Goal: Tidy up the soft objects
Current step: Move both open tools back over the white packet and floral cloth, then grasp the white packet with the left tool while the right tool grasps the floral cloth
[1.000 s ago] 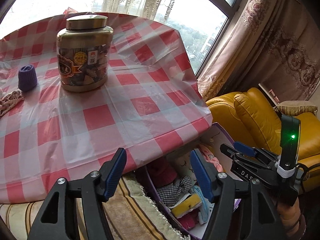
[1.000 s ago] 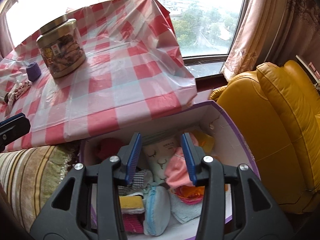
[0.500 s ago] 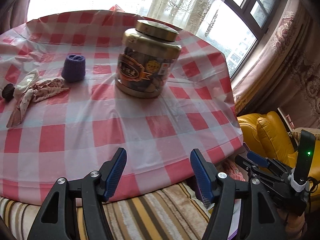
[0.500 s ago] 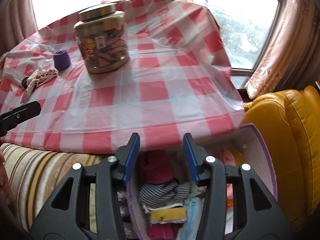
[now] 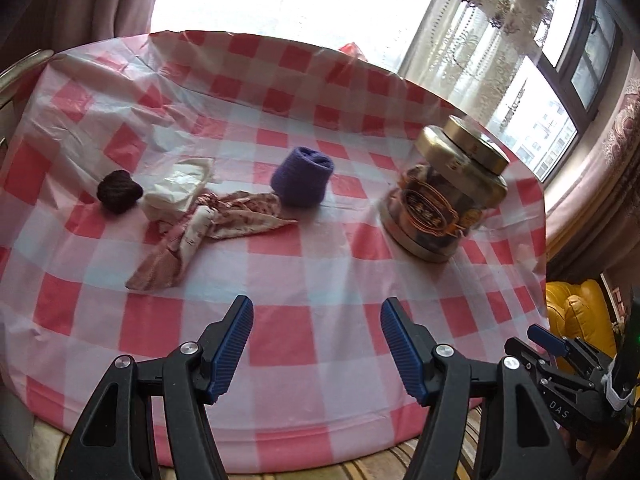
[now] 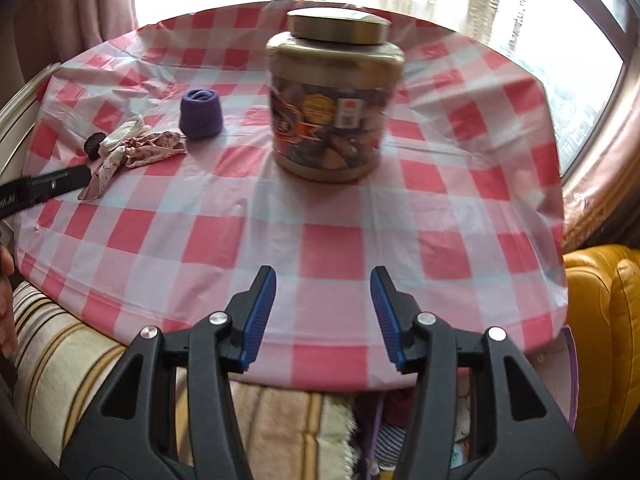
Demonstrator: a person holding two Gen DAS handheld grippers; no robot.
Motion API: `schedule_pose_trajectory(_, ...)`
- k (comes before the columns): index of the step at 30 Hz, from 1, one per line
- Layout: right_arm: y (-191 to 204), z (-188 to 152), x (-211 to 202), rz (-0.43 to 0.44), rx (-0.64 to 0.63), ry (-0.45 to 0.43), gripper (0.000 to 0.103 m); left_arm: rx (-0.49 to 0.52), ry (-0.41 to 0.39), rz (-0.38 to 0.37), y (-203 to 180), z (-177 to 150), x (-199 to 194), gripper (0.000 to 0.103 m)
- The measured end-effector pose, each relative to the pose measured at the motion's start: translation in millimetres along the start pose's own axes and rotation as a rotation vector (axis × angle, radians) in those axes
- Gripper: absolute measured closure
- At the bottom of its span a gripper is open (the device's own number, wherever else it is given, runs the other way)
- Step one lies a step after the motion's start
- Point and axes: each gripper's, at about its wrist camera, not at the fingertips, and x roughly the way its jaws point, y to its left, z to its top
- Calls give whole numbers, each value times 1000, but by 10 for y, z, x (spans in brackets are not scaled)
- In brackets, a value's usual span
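On the checked tablecloth [image 5: 280,332] lie a rolled purple sock [image 5: 302,175], a floral cloth [image 5: 216,220], a cream cloth [image 5: 176,188] and a small dark ball [image 5: 119,191]. The purple sock [image 6: 201,114], floral cloth [image 6: 136,150] and dark ball [image 6: 93,146] also show in the right wrist view. My left gripper [image 5: 316,320] is open and empty above the table's near edge. My right gripper [image 6: 323,285] is open and empty, over the near edge; it shows at the lower right of the left wrist view [image 5: 548,340]. The purple box [image 6: 570,392] of soft items sits below the table edge.
A tall gold-lidded jar [image 6: 334,100] stands mid-table, also seen in the left wrist view [image 5: 444,196]. A striped sofa cushion [image 6: 64,360] lies below the near edge. A yellow leather armchair [image 6: 604,320] stands at the right. Windows and curtains are behind the table.
Both grippers have risen from the purple box and swung left toward the table. The box has dropped almost out of view; the sock and cloths have come into view. Both stay open.
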Motion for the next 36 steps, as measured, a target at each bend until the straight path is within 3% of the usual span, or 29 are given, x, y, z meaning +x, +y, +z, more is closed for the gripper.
schedule_pose_trajectory(8,378,257,240,37,-52,11,47,-70,-5,79,687,532,304,31)
schedule_pose_trajectory(13,548,414,391,46,-72,16,45,-104,32,77,993,805,574,28)
schedule_pose_trajectory(22,860,628,597,110,-105,19,37,-103,113,93,1194,1054,1039,27)
schedule_pose_trajectory(29,1136,753,718,177,-144,23,29,-118,176,122,1290,1033,1335,26)
schedule_pose_trajectory(32,1251,791,761,213,-158,28,27,-112,172,136,1304,998,1366,35)
schedule_pose_trajectory(34,1328,809,790,241,-166,29,24,-127,171,140,1338,998,1344,46)
schedule_pose_trajectory(36,1402,825,832,263,-167,36,23,-135,176,123,1360,981,1318,47)
